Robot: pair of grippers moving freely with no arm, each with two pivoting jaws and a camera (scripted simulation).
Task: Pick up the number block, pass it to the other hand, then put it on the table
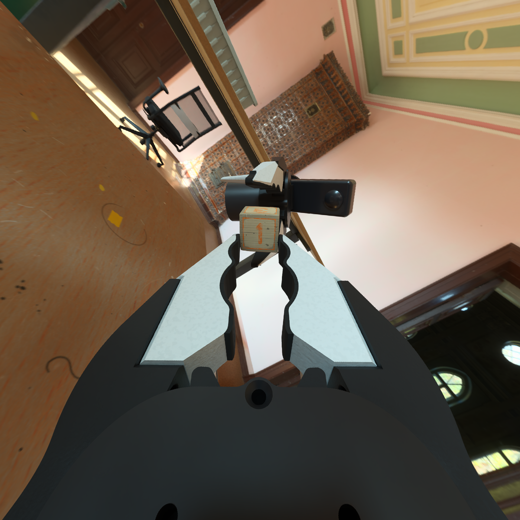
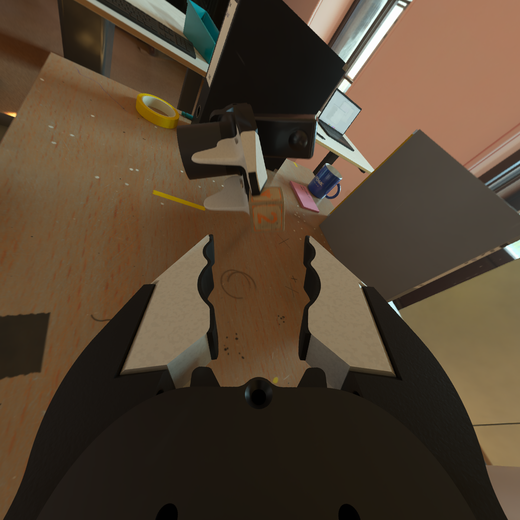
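Gripping the number block (image 1: 259, 231) right at its fingertips, the left claw (image 1: 259, 244) has it pinched between the two black pads, and the block is up in the air, clear of the tabletop (image 1: 70, 225). Look at the right wrist view: same wooden cube (image 2: 267, 211), pale with orange markings, hanging off the far claw's tips above the orange-brown tabletop (image 2: 84, 197).

Now the right claw (image 2: 258, 239), and it's spread wide, nothing between its pads, fingers pointing straight at the block with a clear gap before it. From the left side it shows up just behind the cube (image 1: 284, 191), and from there I honestly can't make out how near its fingertips are to the block; it's end-on and half hidden.

Around the edges: a roll of yellow tape (image 2: 156, 111) lying flat on the tabletop, a thin yellow strip (image 2: 178, 200) beside the claws, and a blue mug (image 2: 325, 181) with a pink notepad (image 2: 304, 196) next to it on a paler surface beyond. There's a laptop (image 2: 339, 118) open on a desk further back, and an office chair (image 1: 177, 118) off past the tabletop's edge.
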